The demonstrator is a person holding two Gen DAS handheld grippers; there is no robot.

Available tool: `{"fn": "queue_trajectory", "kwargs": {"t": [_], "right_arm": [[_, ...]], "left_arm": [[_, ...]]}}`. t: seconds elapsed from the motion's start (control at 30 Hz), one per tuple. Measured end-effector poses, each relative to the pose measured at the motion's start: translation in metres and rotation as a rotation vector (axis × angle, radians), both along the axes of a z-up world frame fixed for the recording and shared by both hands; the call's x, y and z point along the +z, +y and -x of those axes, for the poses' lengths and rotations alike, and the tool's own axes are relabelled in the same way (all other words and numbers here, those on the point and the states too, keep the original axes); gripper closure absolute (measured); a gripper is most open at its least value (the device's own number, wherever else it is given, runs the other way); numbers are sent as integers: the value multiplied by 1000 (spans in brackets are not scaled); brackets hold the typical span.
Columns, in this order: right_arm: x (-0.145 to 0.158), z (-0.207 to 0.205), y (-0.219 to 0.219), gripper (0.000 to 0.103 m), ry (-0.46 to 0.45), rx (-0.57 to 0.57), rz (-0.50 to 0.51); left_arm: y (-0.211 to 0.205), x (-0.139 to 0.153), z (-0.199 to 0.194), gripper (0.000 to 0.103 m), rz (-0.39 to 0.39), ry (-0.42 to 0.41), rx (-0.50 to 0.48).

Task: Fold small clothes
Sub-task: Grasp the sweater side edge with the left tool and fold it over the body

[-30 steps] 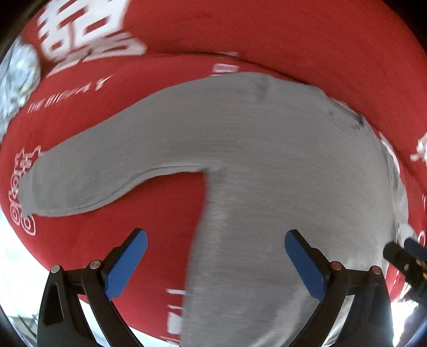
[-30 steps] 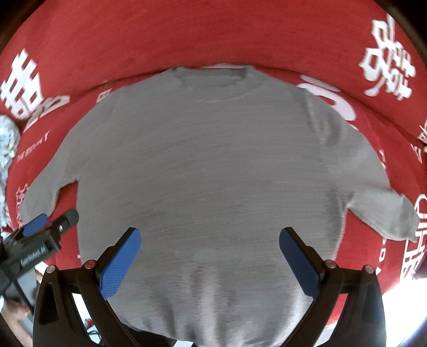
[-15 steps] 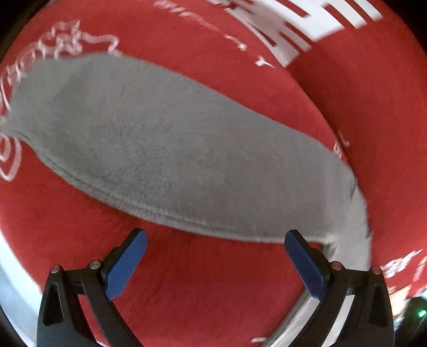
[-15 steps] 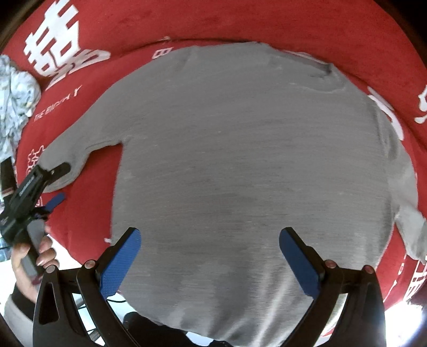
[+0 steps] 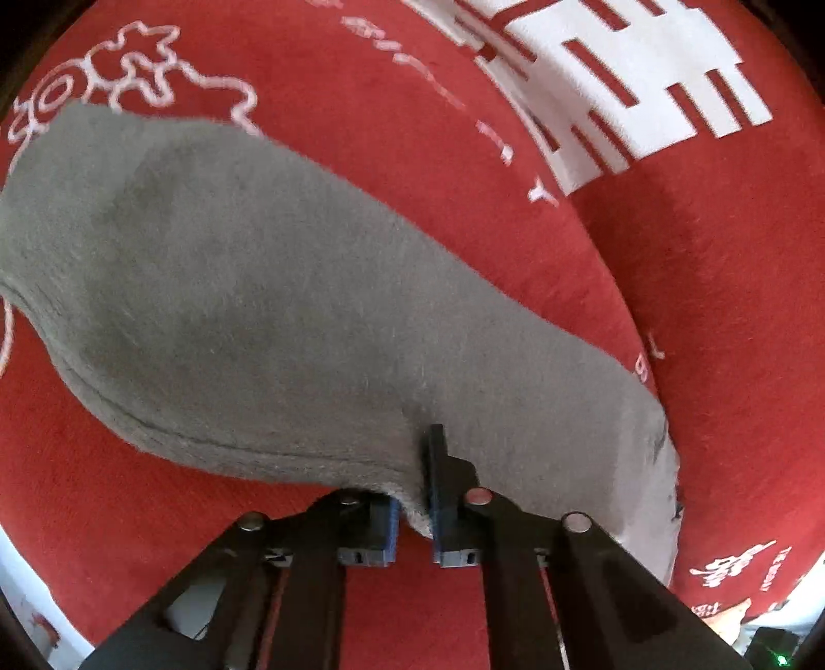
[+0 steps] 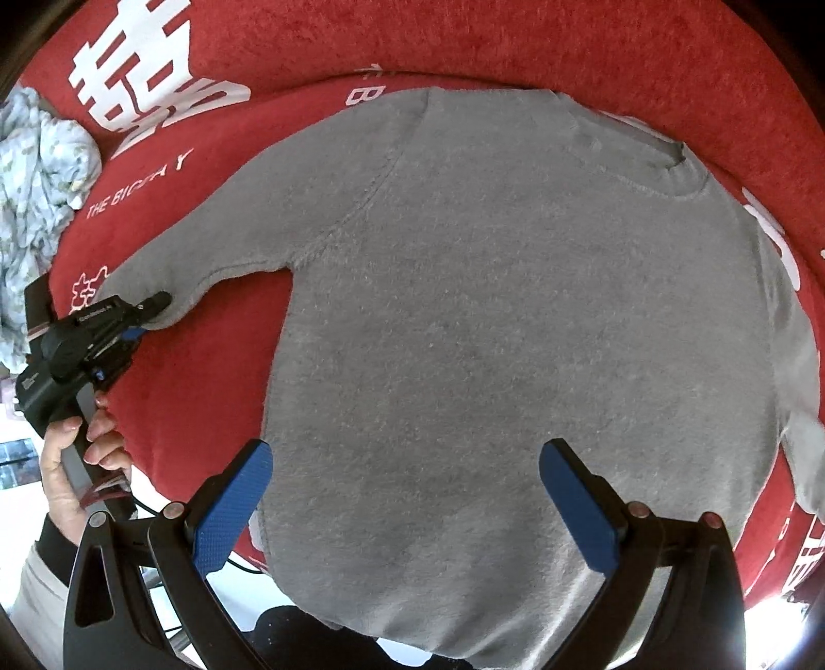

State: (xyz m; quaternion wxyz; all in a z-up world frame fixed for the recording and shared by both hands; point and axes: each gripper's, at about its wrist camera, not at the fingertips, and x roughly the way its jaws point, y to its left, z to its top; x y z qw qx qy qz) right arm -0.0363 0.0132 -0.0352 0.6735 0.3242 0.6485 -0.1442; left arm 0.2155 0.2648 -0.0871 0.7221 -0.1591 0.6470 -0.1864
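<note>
Left gripper (image 5: 414, 507) pinching sweater (image 5: 247, 319) sleeve, right gripper (image 6: 407, 507) wide

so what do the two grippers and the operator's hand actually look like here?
Both are the same build: black angular linkage arms with round silver pins, and fingers faced with textured blue pads, clearest on the right gripper. The left gripper has a chunky black body with small white lettering, unreadable. The left hand is bare, with a dark cuff over a pale sleeve; thin cables trail beneath it.

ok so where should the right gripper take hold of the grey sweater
Judging from its pose, the far sleeve near the cuff. The grey sweater lies flat, and that sleeve's edge is free on the red cloth. Come in from the right side with open fingers, low along the cloth.
</note>
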Motion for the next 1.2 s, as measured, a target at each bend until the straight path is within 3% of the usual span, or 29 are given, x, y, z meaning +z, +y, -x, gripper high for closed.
{"fn": "queue_trajectory", "kwargs": {"t": [0.1, 0.37, 0.5, 0.6, 0.8, 0.9, 1.0, 1.07, 1.13, 1.2], "right_arm": [[-3, 7, -3, 0, 2, -21, -5], [0, 29, -20, 0, -29, -100, -13], [4, 52, -39, 0, -46, -170, -14], [8, 73, -57, 0, -59, -230, -9], [8, 131, -100, 0, -62, -386, 13], [-2, 167, -119, 0, -37, -469, 10], [-14, 193, -129, 0, -14, -523, 1], [-23, 206, -134, 0, 0, -552, -8], [-32, 216, -136, 0, 6, -576, -20], [-33, 217, -137, 0, 5, -579, -23]], "left_arm": [[-8, 21, 1, 96, -15, -84, -47], [-81, 100, 7, 96, -1, -335, -289], [-148, 143, 42, 96, 61, -450, -494], [-198, 159, 83, 96, 101, -495, -663], [-290, 138, 169, 96, 104, -459, -917], [-321, 106, 210, 95, 24, -418, -1017], [-327, 78, 228, 95, -60, -407, -1062], [-326, 63, 231, 85, -94, -377, -1081], [-320, 55, 230, 47, -108, -345, -1079], [-312, 59, 230, 29, -127, -377, -1062]]}}
